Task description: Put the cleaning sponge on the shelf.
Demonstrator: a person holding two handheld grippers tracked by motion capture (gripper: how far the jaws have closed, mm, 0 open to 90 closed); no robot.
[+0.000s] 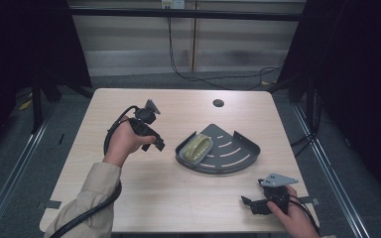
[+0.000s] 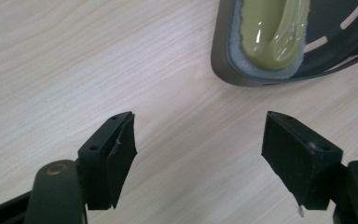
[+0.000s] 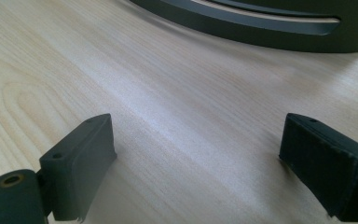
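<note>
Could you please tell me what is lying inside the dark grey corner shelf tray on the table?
A glossy olive-green object on a grey pad lies at the left end of the tray. The slotted floor beside it is bare; whatever is under the pad is covered.

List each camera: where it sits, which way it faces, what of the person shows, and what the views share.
High view: above the person's side, looking forward and down on the table; both forearms, left claw and right claw show.
Left gripper view: rides the left claw, aimed down at the tabletop and the grey shelf's corner holding the green-yellow sponge; its open jaws show.
Right gripper view: rides the right claw, looking low across the table toward the shelf's curved rim; open jaws show.
Shared: the shelf and table appear in all three.
</note>
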